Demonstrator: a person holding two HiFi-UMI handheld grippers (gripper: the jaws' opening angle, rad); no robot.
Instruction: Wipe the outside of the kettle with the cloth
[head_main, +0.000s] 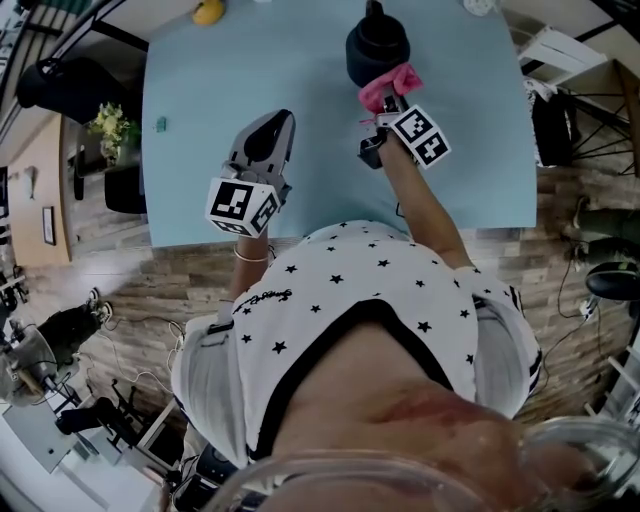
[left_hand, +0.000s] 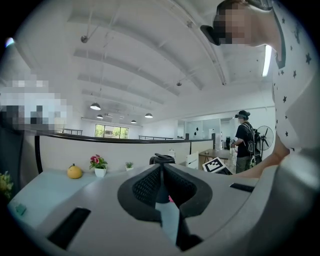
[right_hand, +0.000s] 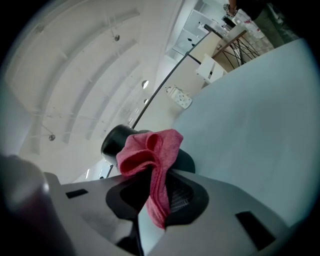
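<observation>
In the head view, the black kettle (head_main: 377, 45) stood at the far side of the light blue table (head_main: 200, 90). The right gripper (head_main: 388, 100) held the pink cloth (head_main: 392, 84) just at the kettle's near side, while the left gripper (head_main: 272, 125) hovered over the table, apart to the kettle's left. In the left gripper view, its jaws met at the tips with nothing between them, the kettle's top showing beyond. In the right gripper view, the jaws were clamped on the cloth, which bunched up directly in front of the dark kettle
</observation>
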